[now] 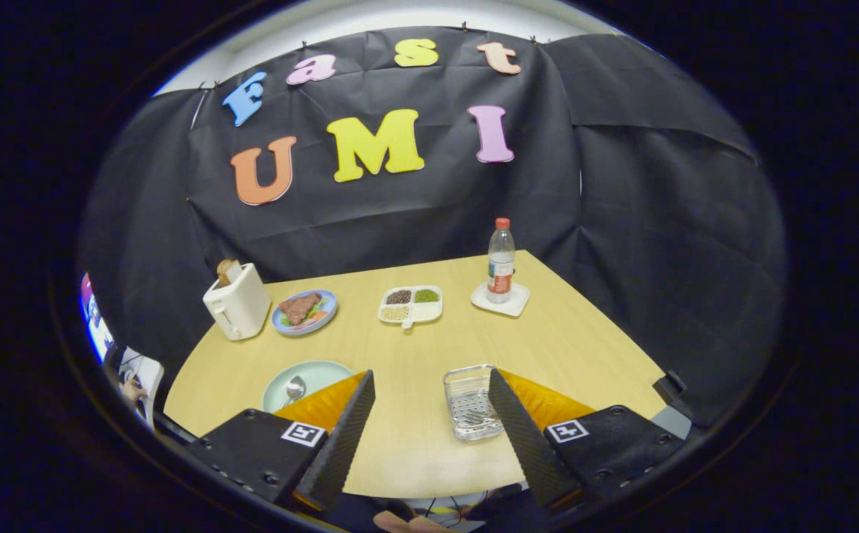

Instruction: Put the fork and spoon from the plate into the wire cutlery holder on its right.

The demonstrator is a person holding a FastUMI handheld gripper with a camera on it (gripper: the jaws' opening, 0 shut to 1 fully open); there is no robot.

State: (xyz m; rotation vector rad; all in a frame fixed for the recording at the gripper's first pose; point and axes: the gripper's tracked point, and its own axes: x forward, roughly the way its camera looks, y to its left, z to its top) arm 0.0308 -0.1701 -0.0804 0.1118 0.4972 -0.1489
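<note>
A: How is the gripper [431, 396] posed?

B: It is held above the near edge of the wooden table [548, 340], tilted down and looking across it toward the far side. The two fingers are spread wide apart, and nothing is gripped between them; only bare tabletop is seen in the gap.

A: What is seen, with the plate as the landmark, going from left to right?

B: The pale green plate [318, 374] is partly covered by the left finger [348, 429]. The spoon [295, 386] is lying on it, bowl toward the far side, just left of that finger. Beyond the plate and to its left, a cream toaster [237, 303] with a slice of bread [226, 270] in it is placed. Directly beyond the plate, a blue dish of food [304, 311] is set. Further right, a white divided tray [410, 304] with three fillings is seen.

A: And the cutlery holder?

B: The wire cutlery holder [469, 403] is set to the right of the plate, well apart from it, with its right side overlapped by the right finger [522, 433]. The fork [474, 419] is lying inside it, on the bottom.

A: Anything further right?

B: Far beyond the plate and well to its right, a water bottle [500, 260] with a red cap is stood upright on a white coaster [501, 300].
</note>
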